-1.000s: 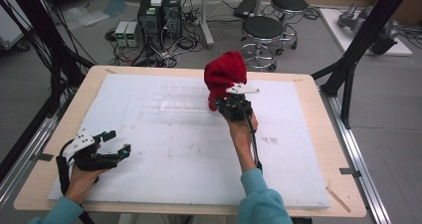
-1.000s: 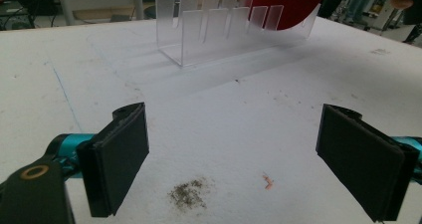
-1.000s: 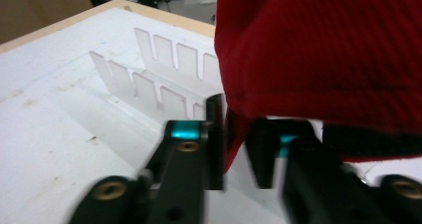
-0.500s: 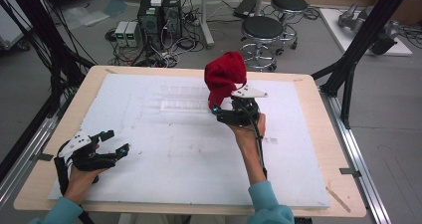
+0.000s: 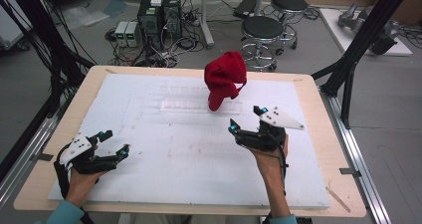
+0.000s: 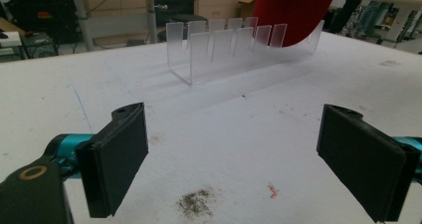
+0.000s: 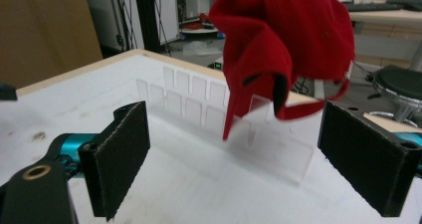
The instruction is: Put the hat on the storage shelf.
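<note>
We see the cap [image 7: 283, 45] perched on the clear rack [image 7: 234, 129] (hard to trace), top cropped; right gripper [image 7: 234, 159] just opened, left gripper [image 6: 249, 159] apart, both empty.

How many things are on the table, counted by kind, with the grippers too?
Red cap: 1
Clear rack: 1
Grippers: 2, the left gripper and the right gripper
Total: 4
</note>
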The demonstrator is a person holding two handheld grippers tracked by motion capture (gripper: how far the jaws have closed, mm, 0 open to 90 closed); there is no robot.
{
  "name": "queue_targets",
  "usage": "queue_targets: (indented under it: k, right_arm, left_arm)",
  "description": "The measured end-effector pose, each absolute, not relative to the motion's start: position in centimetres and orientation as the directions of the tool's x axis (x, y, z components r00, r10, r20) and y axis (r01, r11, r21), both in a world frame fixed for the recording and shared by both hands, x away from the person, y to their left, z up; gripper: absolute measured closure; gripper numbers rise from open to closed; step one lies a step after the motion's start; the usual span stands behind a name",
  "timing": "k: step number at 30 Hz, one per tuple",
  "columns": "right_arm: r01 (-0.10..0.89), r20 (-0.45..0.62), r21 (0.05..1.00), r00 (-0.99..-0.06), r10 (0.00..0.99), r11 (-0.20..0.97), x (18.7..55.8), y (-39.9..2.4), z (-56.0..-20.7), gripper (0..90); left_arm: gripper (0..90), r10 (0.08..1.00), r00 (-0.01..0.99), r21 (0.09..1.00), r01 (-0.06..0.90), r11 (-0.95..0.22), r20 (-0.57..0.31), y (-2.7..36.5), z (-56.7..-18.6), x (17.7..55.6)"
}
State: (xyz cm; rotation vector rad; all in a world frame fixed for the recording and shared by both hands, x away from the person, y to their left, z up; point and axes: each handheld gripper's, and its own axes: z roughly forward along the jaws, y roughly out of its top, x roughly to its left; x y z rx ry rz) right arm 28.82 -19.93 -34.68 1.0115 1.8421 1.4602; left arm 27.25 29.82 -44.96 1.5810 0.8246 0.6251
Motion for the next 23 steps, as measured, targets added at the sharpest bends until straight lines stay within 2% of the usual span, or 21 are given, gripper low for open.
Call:
queue_targets:
  k: [10,17,23]
  right_arm:
    - [0.126,0.034,0.991,-0.543,0.839,0.041,25.2,-23.3,-39.7,11.4]
    - [0.074,-0.019,0.995,-0.513,0.858,0.066,23.8,-24.6,-42.9,11.2]
    - [0.067,0.002,0.997,-0.501,0.866,0.036,23.4,-24.9,-44.7,11.2]
  left_arm:
    - [13.1,0.792,0.609,0.985,0.16,-0.071,-0.041,29.7,-45.0,27.2]
    - [13.1,0.794,0.607,0.987,0.146,-0.066,-0.037,29.8,-45.0,27.0]
    - [13.1,0.794,0.607,0.987,0.143,-0.069,-0.032,29.8,-45.0,27.0]
